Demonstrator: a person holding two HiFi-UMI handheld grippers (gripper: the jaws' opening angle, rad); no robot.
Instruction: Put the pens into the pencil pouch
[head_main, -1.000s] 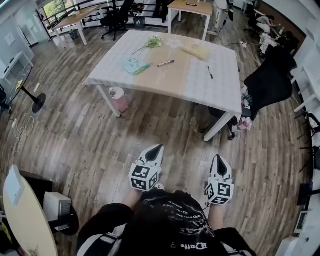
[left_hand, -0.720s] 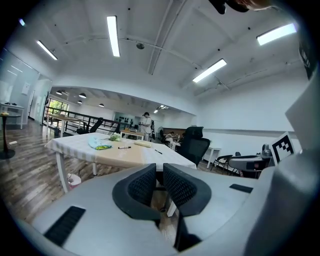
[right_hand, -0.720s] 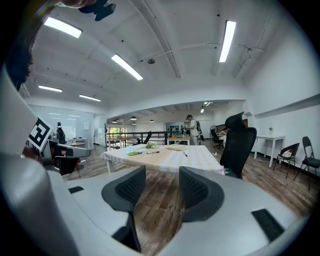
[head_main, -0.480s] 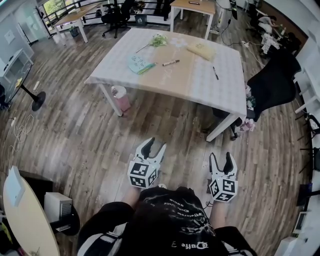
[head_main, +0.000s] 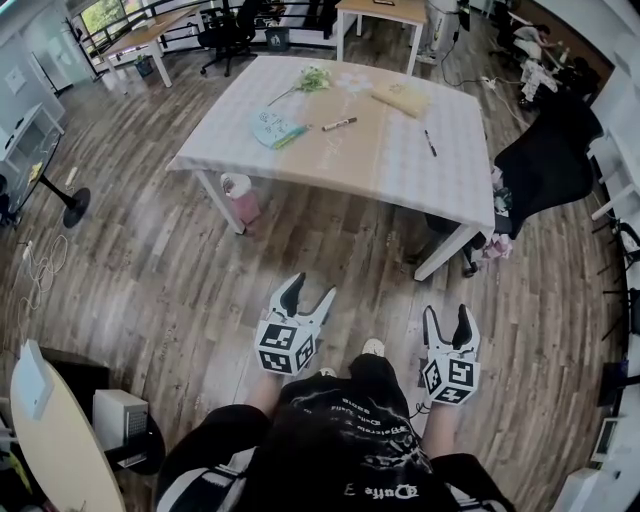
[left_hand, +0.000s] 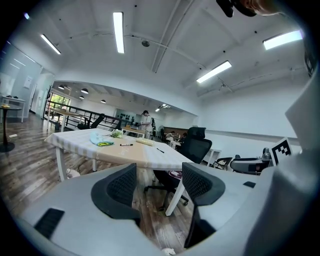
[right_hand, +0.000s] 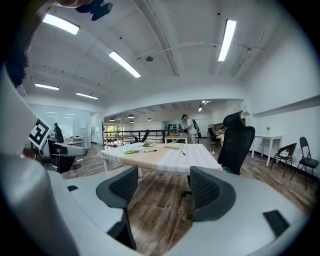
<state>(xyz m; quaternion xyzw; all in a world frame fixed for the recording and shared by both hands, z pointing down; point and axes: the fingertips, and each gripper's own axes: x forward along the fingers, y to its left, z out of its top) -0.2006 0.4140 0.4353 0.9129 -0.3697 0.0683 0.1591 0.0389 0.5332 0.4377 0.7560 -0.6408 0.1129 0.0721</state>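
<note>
A table (head_main: 400, 170) under a pale checked cloth stands well ahead of me. On it lie a light-blue pouch (head_main: 275, 130), a marker (head_main: 339, 125), a thin black pen (head_main: 430, 143) and a yellowish flat pouch (head_main: 402, 98). My left gripper (head_main: 308, 292) and right gripper (head_main: 449, 318) hang over the wooden floor, far short of the table. Both have just been opening their jaws and stand open with nothing between them. Past the left gripper (left_hand: 159, 185), the left gripper view shows the marker (left_hand: 126, 145). Beyond the right gripper (right_hand: 162, 187) lies the black pen (right_hand: 183, 152).
A black office chair (head_main: 545, 160) stands at the table's right corner, and a pink bin (head_main: 238, 195) sits by its left leg. A sprig of flowers (head_main: 313, 80) lies on the table. A round table (head_main: 50, 430) is at my lower left. A person (left_hand: 145, 120) stands far behind.
Both grippers' jaws went from shut to wide open. The grippers and the view shifted slightly toward the table.
</note>
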